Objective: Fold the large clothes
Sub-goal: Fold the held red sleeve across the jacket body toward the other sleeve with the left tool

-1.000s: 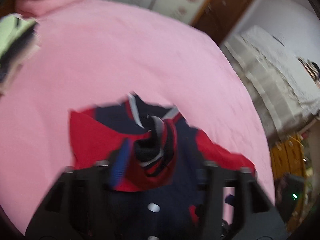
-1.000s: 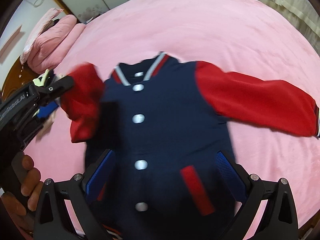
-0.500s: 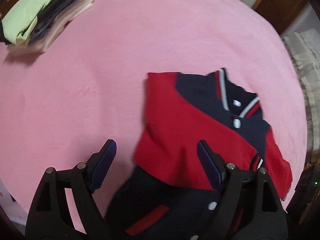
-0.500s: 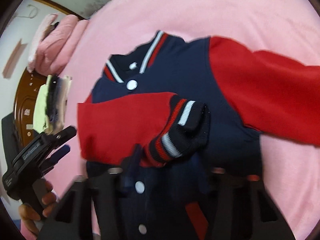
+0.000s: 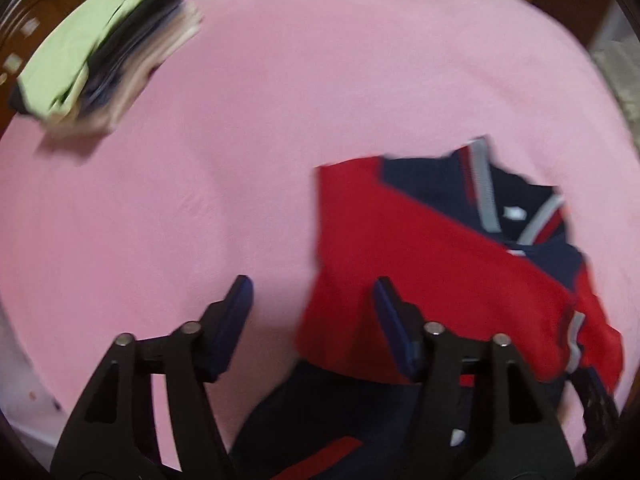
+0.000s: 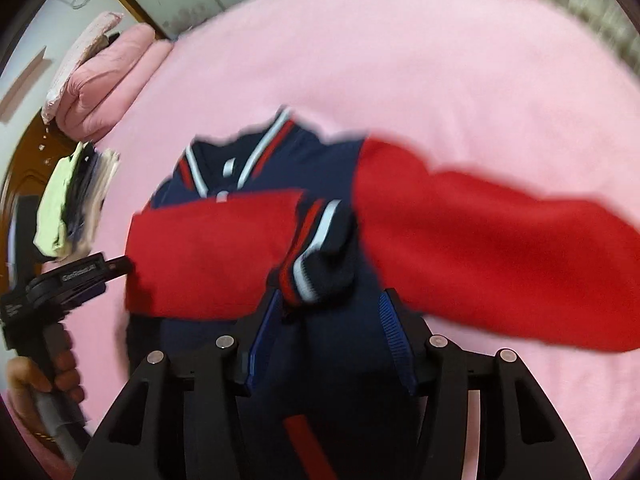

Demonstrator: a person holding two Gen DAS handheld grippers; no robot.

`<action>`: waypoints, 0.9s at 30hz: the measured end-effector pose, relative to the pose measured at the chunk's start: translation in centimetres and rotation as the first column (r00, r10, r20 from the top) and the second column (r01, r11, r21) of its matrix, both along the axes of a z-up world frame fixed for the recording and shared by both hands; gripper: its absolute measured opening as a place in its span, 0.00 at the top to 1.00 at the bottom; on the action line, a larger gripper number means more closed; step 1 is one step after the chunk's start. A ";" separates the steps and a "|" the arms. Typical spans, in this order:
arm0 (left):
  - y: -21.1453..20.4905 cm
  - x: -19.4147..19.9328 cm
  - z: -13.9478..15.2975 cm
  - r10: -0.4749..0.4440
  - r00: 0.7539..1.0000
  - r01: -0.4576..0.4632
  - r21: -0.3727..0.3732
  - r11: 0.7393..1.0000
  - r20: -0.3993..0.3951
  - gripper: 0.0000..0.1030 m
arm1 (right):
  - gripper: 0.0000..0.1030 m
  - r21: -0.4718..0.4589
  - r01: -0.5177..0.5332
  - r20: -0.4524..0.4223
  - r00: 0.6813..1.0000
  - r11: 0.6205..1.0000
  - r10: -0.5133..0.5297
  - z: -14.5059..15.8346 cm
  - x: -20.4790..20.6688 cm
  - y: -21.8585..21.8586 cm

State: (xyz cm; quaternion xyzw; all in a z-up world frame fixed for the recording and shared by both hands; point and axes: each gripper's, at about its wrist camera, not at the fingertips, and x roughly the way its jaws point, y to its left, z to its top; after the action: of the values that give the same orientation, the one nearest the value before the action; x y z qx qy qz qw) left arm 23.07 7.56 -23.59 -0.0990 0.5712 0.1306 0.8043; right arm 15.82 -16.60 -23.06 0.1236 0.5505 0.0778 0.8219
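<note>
A navy varsity jacket point(image 6: 328, 356) with red sleeves lies face up on the pink bed point(image 6: 400, 60). Its left sleeve point(image 6: 208, 256) is folded across the chest, and the striped cuff point(image 6: 320, 264) rests just ahead of my right gripper point(image 6: 328, 328), which is open and empty. The other red sleeve point(image 6: 500, 256) stretches out to the right. In the left wrist view the jacket point(image 5: 440, 260) lies at the lower right. My left gripper point(image 5: 312, 320) is open and empty, beside the folded sleeve's edge. It also shows in the right wrist view point(image 6: 84, 276).
A stack of folded clothes point(image 5: 100, 52) with a light green top lies at the bed's far left, also in the right wrist view point(image 6: 68, 200). A pink quilt point(image 6: 108, 84) lies by the wooden headboard point(image 6: 24, 160).
The left gripper let go of the sleeve, now folded across the chest, and drew back to the left. The right gripper moved up toward the cuff.
</note>
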 end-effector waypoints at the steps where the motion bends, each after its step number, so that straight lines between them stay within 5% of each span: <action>1: -0.5 0.1 0.1 -0.052 0.999 0.052 -0.051 0.997 0.007 0.47 | 0.54 0.018 -0.004 0.053 0.999 1.000 0.003 1.1 -0.2 0.1; 3: -1.5 0.5 -0.8 -0.137 0.991 0.134 -0.154 0.979 -0.009 0.59 | 0.74 0.138 -0.058 0.088 0.995 0.989 0.046 1.5 -0.1 0.4; 7: -1.3 2.2 -4.1 -0.131 0.988 0.118 -0.151 0.981 -0.081 0.64 | 0.83 0.329 -0.176 0.007 0.983 0.928 0.185 -1.5 2.5 5.7; 10: 0.6 3.3 -5.7 -0.055 0.997 0.042 -0.214 0.976 -0.054 0.66 | 0.85 0.267 -0.170 -0.080 0.977 0.949 0.197 -4.0 4.4 8.5; 13: 2.9 3.8 -5.8 0.008 1.000 -0.015 -0.278 0.960 -0.029 0.70 | 0.96 0.231 -0.123 -0.068 0.987 0.965 0.143 -4.8 5.2 7.5; 16: 4.1 3.4 -4.5 0.020 1.000 -0.019 -0.090 0.996 0.019 0.71 | 1.00 -0.012 -0.031 -0.030 0.999 0.999 0.030 -4.5 5.7 4.0; 17: 4.5 3.2 -4.4 0.020 1.000 -0.020 -0.051 0.999 0.012 0.71 | 1.00 -0.021 -0.012 -0.026 1.000 1.000 0.011 -4.3 5.4 3.0; 19: 5.9 2.6 -4.2 0.042 0.999 -0.042 -0.031 0.999 -0.011 0.71 | 1.00 0.020 0.036 -0.025 0.999 0.999 -0.036 -3.4 4.9 1.7; 21: 6.7 1.6 -3.3 0.041 0.999 -0.040 -0.076 0.996 0.021 0.71 | 1.00 0.001 0.058 0.055 0.997 0.998 -0.058 -1.5 4.0 1.6; 23: 7.2 0.3 -2.1 0.023 0.997 -0.014 -0.131 0.991 0.073 0.71 | 0.99 0.092 0.051 0.143 0.988 0.994 -0.064 0.5 2.6 1.7; 27: 6.1 -1.0 -2.3 -0.081 0.997 0.082 -0.214 0.973 0.017 0.71 | 0.97 0.305 -0.052 0.036 0.998 0.951 0.043 -0.9 2.3 4.5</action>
State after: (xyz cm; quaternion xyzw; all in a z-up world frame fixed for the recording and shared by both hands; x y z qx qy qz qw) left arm 22.03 13.71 -25.93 -0.1622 0.5822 0.0346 0.7960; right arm 18.14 -12.08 -23.98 0.2349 0.5228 0.1838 0.7985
